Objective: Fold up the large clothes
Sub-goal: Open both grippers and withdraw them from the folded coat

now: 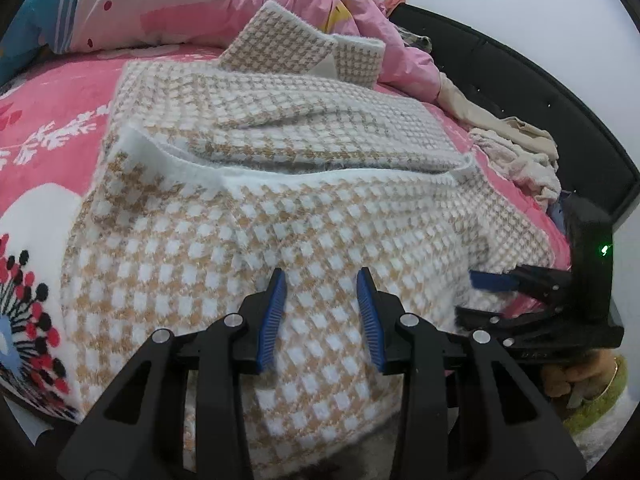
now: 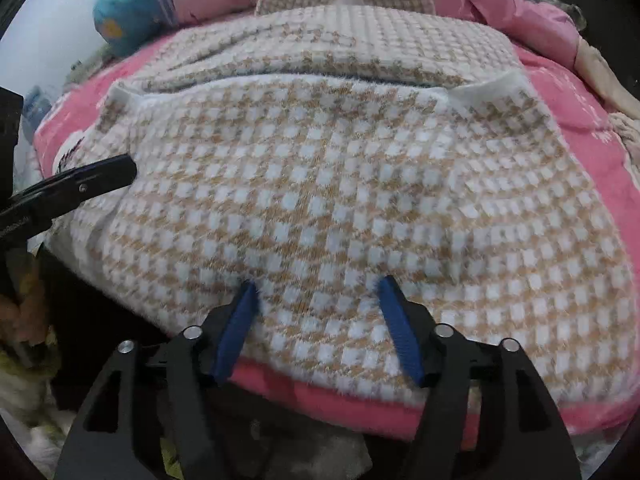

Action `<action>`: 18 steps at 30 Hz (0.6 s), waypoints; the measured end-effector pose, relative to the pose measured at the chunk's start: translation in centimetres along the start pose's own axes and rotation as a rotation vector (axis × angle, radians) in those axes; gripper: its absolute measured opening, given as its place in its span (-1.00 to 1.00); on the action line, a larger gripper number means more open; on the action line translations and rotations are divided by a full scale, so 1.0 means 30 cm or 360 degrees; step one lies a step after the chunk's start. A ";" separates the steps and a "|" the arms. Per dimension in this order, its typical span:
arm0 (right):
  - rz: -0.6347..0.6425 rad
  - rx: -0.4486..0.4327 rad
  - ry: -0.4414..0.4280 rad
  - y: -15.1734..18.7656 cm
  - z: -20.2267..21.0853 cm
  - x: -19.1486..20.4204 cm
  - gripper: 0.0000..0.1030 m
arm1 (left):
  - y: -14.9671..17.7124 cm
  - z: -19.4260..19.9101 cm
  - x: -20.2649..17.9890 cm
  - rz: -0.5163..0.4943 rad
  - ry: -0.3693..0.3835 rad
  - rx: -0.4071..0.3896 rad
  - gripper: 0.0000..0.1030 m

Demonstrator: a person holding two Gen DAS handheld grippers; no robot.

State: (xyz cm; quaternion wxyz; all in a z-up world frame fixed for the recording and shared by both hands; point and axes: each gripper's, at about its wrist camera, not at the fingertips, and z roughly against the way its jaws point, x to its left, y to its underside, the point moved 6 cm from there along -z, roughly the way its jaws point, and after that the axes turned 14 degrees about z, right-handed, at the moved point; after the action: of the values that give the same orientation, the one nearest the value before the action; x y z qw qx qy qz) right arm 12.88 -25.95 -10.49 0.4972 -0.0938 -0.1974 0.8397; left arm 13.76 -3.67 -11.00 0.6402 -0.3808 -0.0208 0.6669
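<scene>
Both views are evenly and softly lit, with no hard shadows and no glare; the white wall [image 1: 520, 20] looks flat and bright. Fisheye distortion bulges the bed [image 1: 48, 128] and curves everything toward the dark round corners. The checked sweater [image 2: 320, 184] is smeared by motion blur in the right view, worst at its lower right, while the left view is sharper.

Both hand-held grippers [image 1: 322, 276] [image 2: 316, 284] agape (right seemingly wider).
</scene>
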 end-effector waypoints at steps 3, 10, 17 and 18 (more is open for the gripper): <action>-0.0034 -0.0013 0.0013 0.020 0.085 -0.010 0.17 | 0.003 0.059 -0.047 -0.0062 0.0069 -0.0045 -0.31; -0.0039 -0.0025 0.0066 0.045 0.012 -0.019 0.18 | 0.109 0.048 -0.157 -0.0249 0.0135 0.0075 -0.20; -0.0036 -0.0086 0.0080 0.000 0.118 -0.002 0.15 | 0.119 -0.038 -0.103 -0.0206 0.0007 0.0080 -0.16; -0.0029 -0.0120 0.0071 -0.016 0.133 0.004 0.15 | 0.117 -0.039 -0.099 -0.0207 0.0009 0.0079 -0.16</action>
State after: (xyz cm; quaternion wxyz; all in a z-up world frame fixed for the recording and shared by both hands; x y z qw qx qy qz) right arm 11.77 -26.59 -6.67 0.5051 -0.1295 -0.2187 0.8248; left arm 11.12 -7.44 -12.22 0.6915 -0.3647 -0.0273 0.6230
